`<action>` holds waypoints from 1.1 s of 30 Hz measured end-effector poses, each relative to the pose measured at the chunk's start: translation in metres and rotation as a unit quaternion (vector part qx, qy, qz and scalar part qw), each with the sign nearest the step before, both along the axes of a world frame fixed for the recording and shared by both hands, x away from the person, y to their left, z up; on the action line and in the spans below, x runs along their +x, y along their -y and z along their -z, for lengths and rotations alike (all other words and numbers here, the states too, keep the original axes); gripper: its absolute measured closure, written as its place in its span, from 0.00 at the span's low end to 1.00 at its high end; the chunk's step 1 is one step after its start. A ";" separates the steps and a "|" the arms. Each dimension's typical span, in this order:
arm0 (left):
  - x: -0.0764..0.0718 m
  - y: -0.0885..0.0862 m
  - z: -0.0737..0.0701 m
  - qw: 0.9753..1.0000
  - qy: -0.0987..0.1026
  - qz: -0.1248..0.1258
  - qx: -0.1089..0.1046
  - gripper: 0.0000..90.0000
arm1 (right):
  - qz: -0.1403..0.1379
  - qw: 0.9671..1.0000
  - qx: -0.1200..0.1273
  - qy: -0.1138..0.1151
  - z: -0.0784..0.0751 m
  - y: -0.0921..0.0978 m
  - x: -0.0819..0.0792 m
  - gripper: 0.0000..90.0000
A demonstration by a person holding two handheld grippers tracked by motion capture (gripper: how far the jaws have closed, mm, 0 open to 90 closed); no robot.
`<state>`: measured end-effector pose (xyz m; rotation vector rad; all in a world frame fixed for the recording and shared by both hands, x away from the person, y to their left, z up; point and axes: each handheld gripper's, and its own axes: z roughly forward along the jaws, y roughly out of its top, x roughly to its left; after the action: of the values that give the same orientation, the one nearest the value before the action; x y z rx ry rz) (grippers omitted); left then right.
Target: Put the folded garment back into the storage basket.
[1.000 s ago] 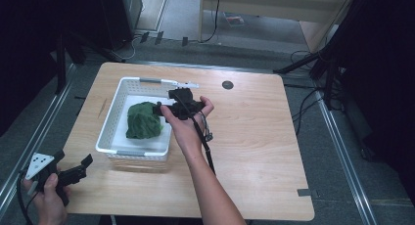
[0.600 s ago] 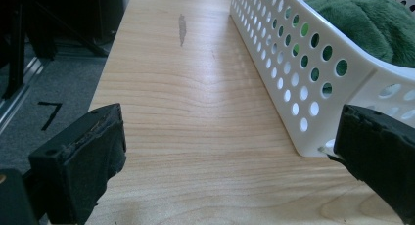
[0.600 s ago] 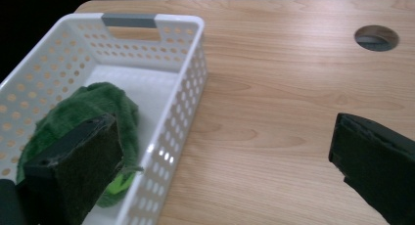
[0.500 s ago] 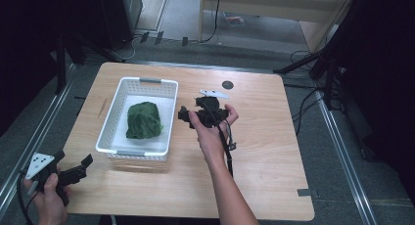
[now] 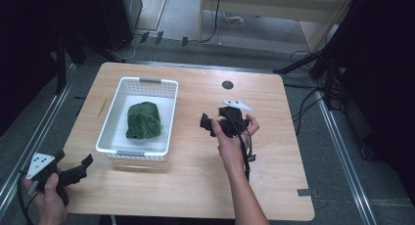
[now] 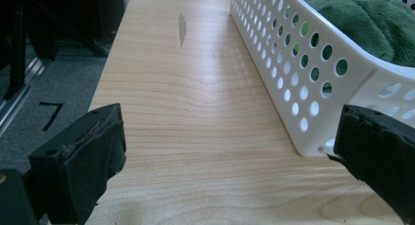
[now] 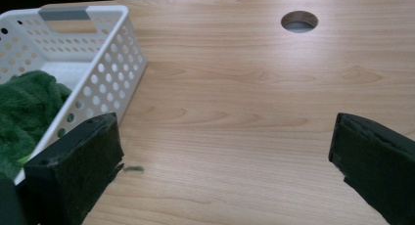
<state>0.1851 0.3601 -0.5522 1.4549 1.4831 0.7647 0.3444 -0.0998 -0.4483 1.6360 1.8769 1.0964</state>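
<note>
A crumpled green cloth [image 5: 143, 120] [image 6: 367, 19] [image 7: 24, 112] lies inside a white perforated basket [image 5: 110, 122] [image 6: 303, 83] [image 7: 110, 63] on the left half of the wooden table. My right gripper [image 5: 208, 124] [image 7: 225, 171] hovers over bare wood to the right of the basket. It is open and points back toward the basket, with nothing between its pads. My left gripper [image 5: 83, 167] [image 6: 230, 176] stays at the table's near left corner, open and empty, close to the basket's near corner.
A round cable hole [image 5: 227, 84] [image 7: 299, 20] sits in the table's far middle. A small green fluff [image 7: 131, 169] lies on the wood by the basket. Metal floor rails run along both sides of the table. Bare wood spreads right of the basket.
My right gripper has moved from over the basket to the right and toward the person, with empty jaws. The green cloth stays in the basket. The left gripper has not moved.
</note>
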 end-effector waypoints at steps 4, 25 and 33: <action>0.000 0.000 0.000 1.000 0.000 0.000 0.000 0.00 | 0.006 1.000 -0.001 0.003 0.006 0.015 -0.004 0.00; 0.000 0.001 0.000 1.000 0.001 -0.002 0.002 0.00 | 0.062 0.998 -0.016 0.025 0.041 0.099 -0.035 0.00; 0.000 0.001 0.000 1.000 0.002 -0.004 0.002 0.00 | 0.090 0.996 -0.021 0.014 0.058 0.131 -0.050 0.00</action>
<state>0.1849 0.3593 -0.5524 1.4496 1.4859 0.7763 0.2946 -0.2307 -0.5064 1.7192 1.6852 0.9929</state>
